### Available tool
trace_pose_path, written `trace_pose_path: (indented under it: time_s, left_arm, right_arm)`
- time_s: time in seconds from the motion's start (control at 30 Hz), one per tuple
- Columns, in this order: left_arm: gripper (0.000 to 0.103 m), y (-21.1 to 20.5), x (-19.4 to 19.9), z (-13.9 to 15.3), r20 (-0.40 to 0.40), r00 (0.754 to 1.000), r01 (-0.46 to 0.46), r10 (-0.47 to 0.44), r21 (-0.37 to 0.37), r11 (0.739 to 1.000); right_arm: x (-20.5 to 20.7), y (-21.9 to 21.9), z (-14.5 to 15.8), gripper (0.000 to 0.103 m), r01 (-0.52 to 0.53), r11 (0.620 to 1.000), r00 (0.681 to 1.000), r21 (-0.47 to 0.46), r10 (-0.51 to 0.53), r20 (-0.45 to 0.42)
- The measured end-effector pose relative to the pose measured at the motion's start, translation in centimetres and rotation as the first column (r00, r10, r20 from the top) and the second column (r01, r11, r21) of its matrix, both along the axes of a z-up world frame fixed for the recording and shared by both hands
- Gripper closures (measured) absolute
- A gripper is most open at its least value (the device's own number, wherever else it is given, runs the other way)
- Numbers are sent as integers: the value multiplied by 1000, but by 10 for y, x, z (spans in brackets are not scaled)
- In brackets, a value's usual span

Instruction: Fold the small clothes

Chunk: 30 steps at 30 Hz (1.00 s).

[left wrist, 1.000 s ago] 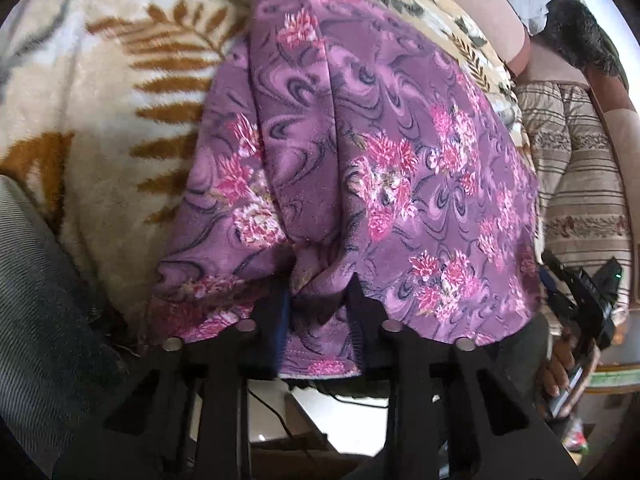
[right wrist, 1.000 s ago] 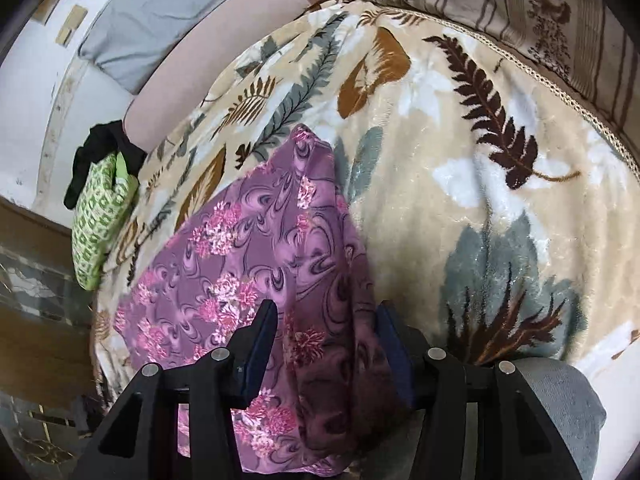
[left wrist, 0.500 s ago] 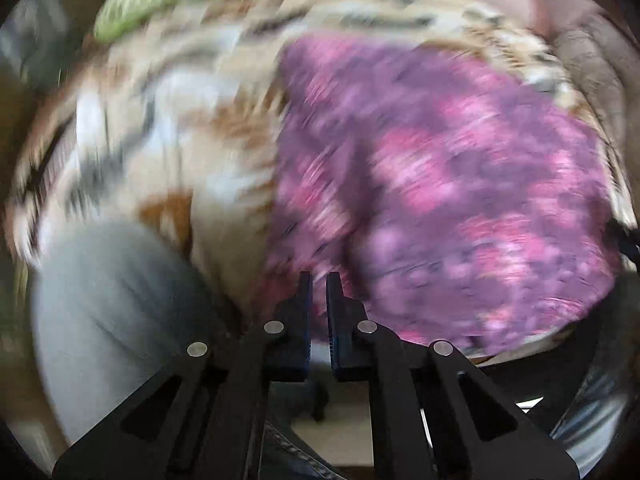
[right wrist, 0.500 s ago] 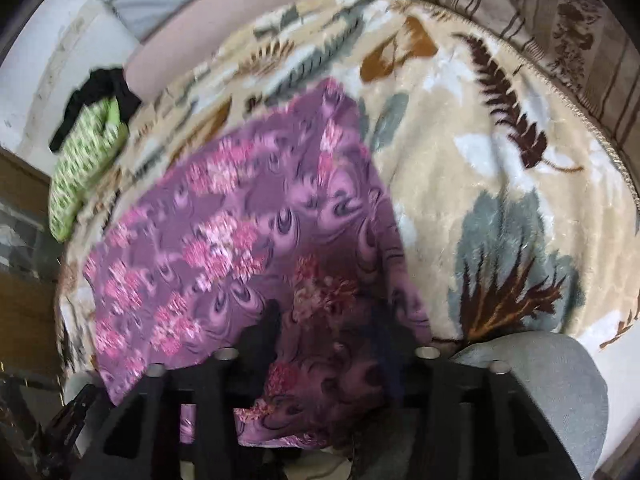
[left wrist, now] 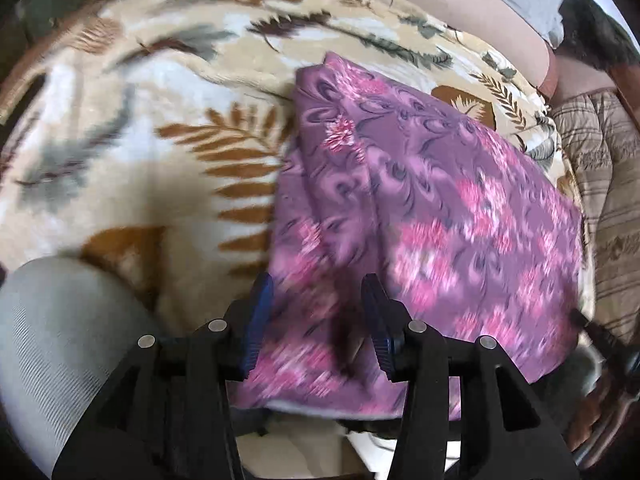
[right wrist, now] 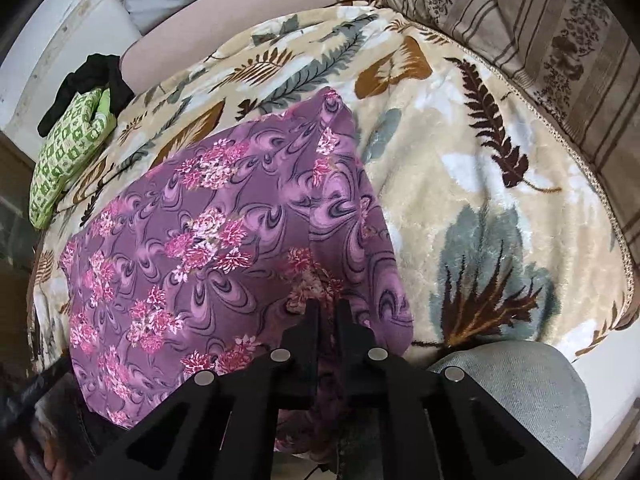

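Right wrist view: the purple floral cloth (right wrist: 224, 240) is seen spread over the lower left and centre of the frame, on a leaf-print blanket (right wrist: 500, 208) that fills the rest of the middle. A lengthwise fold runs down the cloth's right part, so one side appears already turned in. The right gripper (right wrist: 327, 316) is pressed together at the bottom centre, and the cloth's near edge is pinched between its jaws. A green patterned item (right wrist: 68, 152) with something black behind it lies at the upper left, and a striped cushion (right wrist: 560, 40) at the upper right.

In the left wrist view the cloth (left wrist: 440, 208) occupies the centre and right, blurred near the bottom. The left gripper (left wrist: 318, 292) is seen at the bottom centre with its jaws opening; the near edge of the cloth lies between them, but the pads are not seen pressing on it. A grey-clad knee (left wrist: 60, 340) shows at the lower left.

The step in hand is judged to be the taking up of the near edge for a crosswise fold. Next, a firm hold by the left gripper would be needed, level with the right one, before the edge is carried toward the far end at the top of the frame. If only one corner is held, the fold is likely to go askew.
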<state>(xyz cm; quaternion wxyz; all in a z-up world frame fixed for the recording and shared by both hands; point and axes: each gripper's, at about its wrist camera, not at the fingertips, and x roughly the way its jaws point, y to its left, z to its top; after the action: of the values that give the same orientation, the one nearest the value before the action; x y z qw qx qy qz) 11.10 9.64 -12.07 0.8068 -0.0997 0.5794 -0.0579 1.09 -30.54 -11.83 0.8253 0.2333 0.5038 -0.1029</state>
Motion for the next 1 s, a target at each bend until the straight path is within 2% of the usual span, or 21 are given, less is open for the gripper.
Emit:
trace_pose_path:
  time_s: [0.07,0.1,0.17,0.23,0.3,0.33,0.37,0.4,0.43,0.47,0.53,0.67,0.73,0.8,0.83,0.9,0.93,1.0]
  left_arm:
    - [59,-8,13,-12,-58,998,-9,12,47,999]
    - [59,-9,15,-16,-73,997,-17,20,38,999]
    - [59,-11,16,-19,-66,997,-31,34,45,998]
    - [59,-12,16,-21,-52,997,-62,63,20,998]
    - [59,-15,18,-22,-47,996,-70,72,37,997]
    - [66,-18,20,-21,-36,998,-49,52,73,996]
    - [79,-23,20,-20,-34,999,-30,33,108,994]
    - [86,-24,22,-18,-37,999,-23,27,119,993]
    - [98,-21,24,-15,-48,998,-31,37,108,994]
    - [101,-13,24,-10,-54,997,-45,49,79,996]
    - [101,-3,17,2,-18,998,-51,52,61,997]
    - [103,12,-2,13,-8,999,-38,38,14,999]
    - [103,25,-4,16,4,996,-89,89,9,996]
    - [103,43,1,15,8,989,-149,150,-32,988]
    - [102,50,3,13,-15,984,-179,179,-62,982]
    - [102,67,9,8,-78,976,-214,203,-181,960]
    - [97,69,11,8,-83,978,-206,192,-211,956]
    - [87,68,10,10,-69,981,-193,183,-190,963]
  right_arm:
    - [2,-5,-3,96,8,999,1000,45,-9,6]
    - [1,-9,-3,96,14,997,1000,71,-16,16]
    - [0,-14,-6,96,23,993,999,116,-26,19]
    - [3,-15,-8,96,20,991,1000,133,-22,13]
    - [7,-14,-9,96,14,991,1000,132,-15,5]
    - [7,-12,-8,96,15,992,1000,125,-16,5]
    - [6,-11,-7,96,16,993,1000,114,-17,9]
    - [5,-9,-6,96,15,995,1000,99,-16,15]
    - [3,-7,-3,96,22,997,1000,80,-23,17]
    - [5,-6,-3,96,26,997,1000,70,-27,15]
    - [3,-5,2,96,40,998,999,39,-41,30]
    - [2,-5,6,96,45,998,998,39,-47,30]
    - [1,-7,1,96,58,996,998,62,-60,20]
    - [1,-8,0,96,63,996,998,67,-65,21]
    - [1,-9,-1,96,62,995,998,74,-63,16]
    - [4,-12,-5,96,55,991,998,118,-56,-1]
    - [2,-17,-4,96,60,986,998,158,-63,14]
    - [-11,-31,5,95,63,954,986,294,-106,131]
